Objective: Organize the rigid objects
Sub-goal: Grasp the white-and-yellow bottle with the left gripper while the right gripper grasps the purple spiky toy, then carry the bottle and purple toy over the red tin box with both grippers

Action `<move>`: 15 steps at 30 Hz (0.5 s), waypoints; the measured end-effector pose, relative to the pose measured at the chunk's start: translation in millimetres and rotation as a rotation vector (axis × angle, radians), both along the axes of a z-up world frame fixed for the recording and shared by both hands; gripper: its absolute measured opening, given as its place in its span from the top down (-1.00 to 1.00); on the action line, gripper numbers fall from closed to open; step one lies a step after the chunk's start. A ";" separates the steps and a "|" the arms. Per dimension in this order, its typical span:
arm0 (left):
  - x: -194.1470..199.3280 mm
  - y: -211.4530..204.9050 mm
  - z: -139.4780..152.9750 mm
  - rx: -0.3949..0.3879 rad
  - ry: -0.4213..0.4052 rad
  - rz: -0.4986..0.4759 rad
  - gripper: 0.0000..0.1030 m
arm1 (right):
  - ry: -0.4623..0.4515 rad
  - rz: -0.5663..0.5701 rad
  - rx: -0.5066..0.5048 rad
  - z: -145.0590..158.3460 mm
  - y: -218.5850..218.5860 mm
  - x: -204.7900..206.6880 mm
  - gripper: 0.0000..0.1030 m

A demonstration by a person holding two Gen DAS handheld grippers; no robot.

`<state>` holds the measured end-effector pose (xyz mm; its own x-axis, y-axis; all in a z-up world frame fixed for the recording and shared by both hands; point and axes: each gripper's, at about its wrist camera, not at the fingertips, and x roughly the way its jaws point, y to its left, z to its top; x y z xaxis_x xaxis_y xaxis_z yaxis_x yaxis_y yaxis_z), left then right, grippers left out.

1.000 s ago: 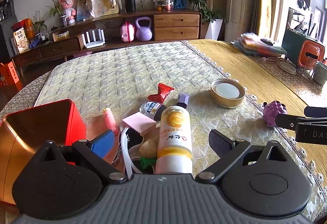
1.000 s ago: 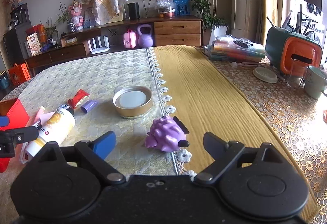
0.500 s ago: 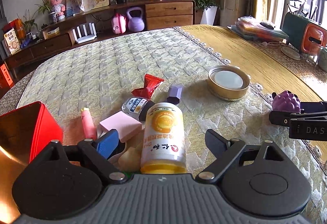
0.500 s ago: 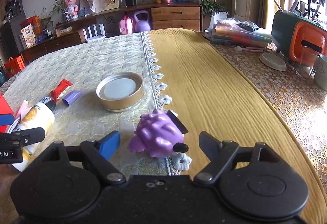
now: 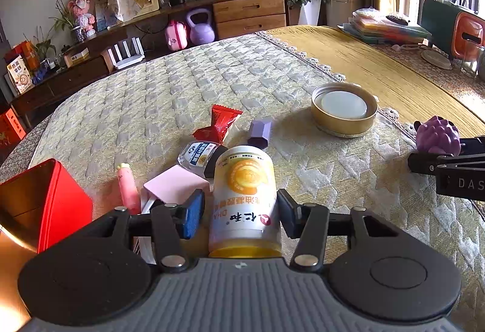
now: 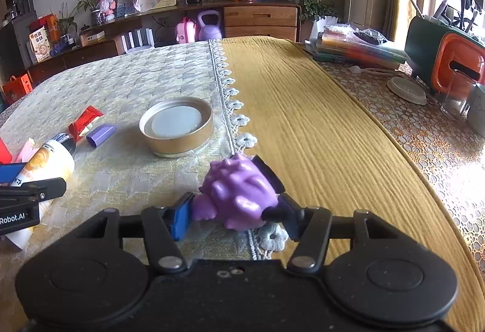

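Note:
My left gripper [image 5: 242, 212] is shut on a white and yellow bottle [image 5: 244, 195] that lies on the quilted cloth; it also shows in the right wrist view [image 6: 45, 163]. My right gripper [image 6: 235, 215] is shut on a purple spiky toy [image 6: 238, 195], also seen at the right edge of the left wrist view [image 5: 436, 135]. Ahead of the bottle lie a small clear bottle [image 5: 198, 154], a red snack packet [image 5: 221, 122], a purple cap [image 5: 259, 132], a pink tube [image 5: 127, 186] and a pink pad [image 5: 174, 185].
A red tin box [image 5: 39, 204] stands open at the left. A gold round lid [image 5: 344, 107] lies near the lace edge of the cloth. Books [image 6: 360, 50], an orange and green container [image 6: 448, 62] and a glass [image 6: 454, 101] stand at the far right.
Both grippers moved forward and closed: the left onto the white and yellow bottle, the right onto the purple toy. Both were open before.

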<state>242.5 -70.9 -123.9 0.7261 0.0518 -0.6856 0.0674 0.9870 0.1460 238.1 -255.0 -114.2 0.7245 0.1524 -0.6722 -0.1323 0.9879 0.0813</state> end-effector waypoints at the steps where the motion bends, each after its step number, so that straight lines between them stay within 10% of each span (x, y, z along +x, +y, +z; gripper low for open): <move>1: 0.1 0.0 0.4 0.002 0.001 -0.002 0.02 | 0.000 -0.001 0.000 0.7 -0.2 -0.6 -0.13; 15: -8.7 18.4 23.2 -0.085 0.008 0.020 0.12 | -0.021 0.052 0.033 28.3 6.1 -32.1 -0.13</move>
